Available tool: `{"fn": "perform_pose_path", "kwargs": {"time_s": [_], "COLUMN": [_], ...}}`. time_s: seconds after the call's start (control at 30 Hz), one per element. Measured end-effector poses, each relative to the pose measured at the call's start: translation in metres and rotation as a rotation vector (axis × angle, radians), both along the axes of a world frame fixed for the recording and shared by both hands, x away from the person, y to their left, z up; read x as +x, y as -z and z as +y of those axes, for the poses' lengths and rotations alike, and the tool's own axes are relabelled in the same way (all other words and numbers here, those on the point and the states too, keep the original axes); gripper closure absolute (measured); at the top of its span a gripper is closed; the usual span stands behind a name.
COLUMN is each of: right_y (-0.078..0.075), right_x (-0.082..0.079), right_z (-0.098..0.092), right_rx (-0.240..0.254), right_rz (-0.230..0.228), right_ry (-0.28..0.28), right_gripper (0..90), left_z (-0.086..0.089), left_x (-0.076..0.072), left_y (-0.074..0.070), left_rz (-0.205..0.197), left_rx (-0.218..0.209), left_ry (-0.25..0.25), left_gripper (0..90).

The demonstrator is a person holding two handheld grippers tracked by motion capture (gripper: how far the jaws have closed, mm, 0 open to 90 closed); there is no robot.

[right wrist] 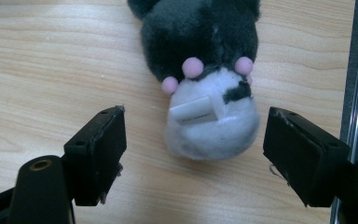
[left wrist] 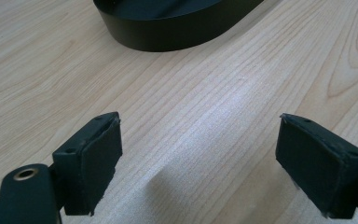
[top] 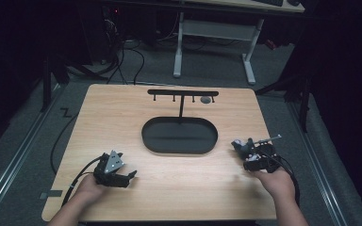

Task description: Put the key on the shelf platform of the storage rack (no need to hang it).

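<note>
Plush, grey and white with small pink paws, the toy cat (right wrist: 205, 88) lay on the wooden tabletop (top: 179, 188) near its right edge, just ahead of our right gripper (right wrist: 193, 154). That gripper's jaws stood wide apart with the toy's white end between their tips, and neither pad pressed on it. Our left gripper (left wrist: 198, 163) rested low over bare wood at the near left, its jaws also wide apart and holding nothing, with the black oval tray (left wrist: 168, 32) ahead of it. From above we saw the same tray (top: 179, 136) in the middle of the tabletop, a black hook stand (top: 183, 94) rising behind it. We judged the step to be the approach to a grasp on the toy. Next, we would need to ease the right jaws further around the soft body and close firmly, since plush yields.
</note>
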State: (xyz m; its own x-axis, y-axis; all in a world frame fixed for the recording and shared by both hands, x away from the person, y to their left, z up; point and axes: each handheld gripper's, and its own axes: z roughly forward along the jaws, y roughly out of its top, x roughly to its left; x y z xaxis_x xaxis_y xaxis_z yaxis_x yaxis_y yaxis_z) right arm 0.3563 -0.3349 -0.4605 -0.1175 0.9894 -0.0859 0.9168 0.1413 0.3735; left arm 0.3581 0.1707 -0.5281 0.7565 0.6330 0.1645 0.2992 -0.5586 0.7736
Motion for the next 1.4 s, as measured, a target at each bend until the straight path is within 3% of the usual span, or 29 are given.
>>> {"fn": "perform_pose_path", "kwargs": {"time_s": [0.43,0.9,1.17,1.4], "right_y": [0.017,0.028,0.026,0.014], "right_x": [0.007,0.008,0.011,0.008], "right_z": [-0.009,-0.015,-0.012,-0.003], "right_rx": [0.048,0.061,0.058,0.044], "right_rz": [0.041,0.057,0.059,0.032], "right_ry": [0.018,0.028,0.03,0.011], "right_gripper": [29.2,38.0,45.6,47.5], "left_z": [0.0,0.0,0.0,-0.001], "left_x": [0.0,-0.001,-0.001,-0.001], "left_y": [0.0,0.0,0.0,0.0], "left_rz": [-0.001,-0.003,-0.003,-0.005], "left_rx": [0.006,0.008,0.008,0.009], "left_ry": [0.0,-0.001,0.0,-0.001], "left_gripper": [15.3,15.4,15.4,15.4]}}
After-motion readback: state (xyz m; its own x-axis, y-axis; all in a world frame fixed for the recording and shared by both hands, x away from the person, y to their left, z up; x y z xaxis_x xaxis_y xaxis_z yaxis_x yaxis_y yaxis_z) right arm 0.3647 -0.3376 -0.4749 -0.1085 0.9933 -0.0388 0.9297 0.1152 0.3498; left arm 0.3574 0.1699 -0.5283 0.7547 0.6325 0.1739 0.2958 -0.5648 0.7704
